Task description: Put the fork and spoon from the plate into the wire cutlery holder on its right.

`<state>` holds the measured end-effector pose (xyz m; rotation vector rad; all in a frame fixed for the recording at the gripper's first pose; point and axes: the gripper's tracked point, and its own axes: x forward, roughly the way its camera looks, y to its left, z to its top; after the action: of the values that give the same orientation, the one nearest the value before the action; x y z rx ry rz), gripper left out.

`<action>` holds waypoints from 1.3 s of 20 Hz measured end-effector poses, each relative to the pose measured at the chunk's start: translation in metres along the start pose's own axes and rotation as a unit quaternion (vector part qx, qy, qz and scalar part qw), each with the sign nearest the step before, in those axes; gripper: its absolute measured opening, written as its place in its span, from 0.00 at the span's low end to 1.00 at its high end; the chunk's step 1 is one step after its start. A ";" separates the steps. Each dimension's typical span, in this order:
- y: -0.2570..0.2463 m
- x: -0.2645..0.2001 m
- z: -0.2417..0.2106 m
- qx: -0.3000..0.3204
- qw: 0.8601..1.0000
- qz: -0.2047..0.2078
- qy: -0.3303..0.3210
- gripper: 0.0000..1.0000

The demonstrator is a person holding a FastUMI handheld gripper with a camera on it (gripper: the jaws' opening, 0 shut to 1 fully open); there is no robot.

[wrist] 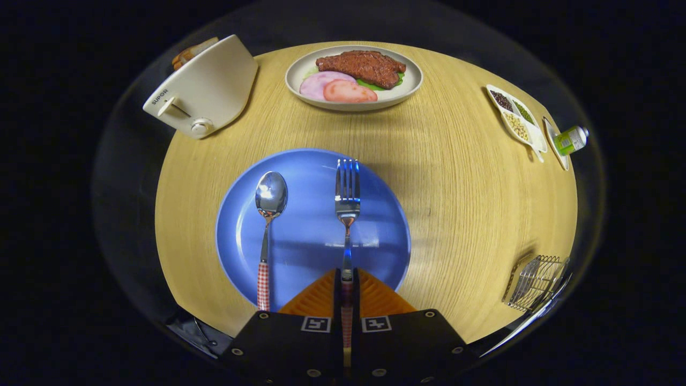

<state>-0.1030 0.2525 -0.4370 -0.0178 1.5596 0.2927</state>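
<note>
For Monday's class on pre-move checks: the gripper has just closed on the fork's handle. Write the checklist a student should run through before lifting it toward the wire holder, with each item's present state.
1. Grip: the gripper has both orange fingers pressed on the fork handle. Ok.
2. Fork lies straight along the fingers, tines pointing ahead. Ok.
3. Fork lifted off the blue plate: cannot tell.
4. Spoon lies apart on the plate, left of the fork, so the lift should not drag it. Ok.
5. Wire cutlery holder stands on the table to the right of the plate, with bare wood between. Ok.
6. Room inside the holder: cannot tell, too small and distorted.
</note>
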 end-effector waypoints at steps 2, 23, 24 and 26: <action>-0.006 -0.017 0.001 0.003 1.000 0.008 -0.016 0.06; -0.263 -0.155 -0.069 0.056 0.995 -0.049 -0.071 0.06; -0.268 -0.153 -0.075 0.050 0.996 -0.045 -0.061 0.06; -0.275 -0.148 -0.088 0.035 0.998 -0.038 -0.036 0.06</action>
<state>-0.1331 -0.0562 -0.3405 -0.0115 1.4937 0.1766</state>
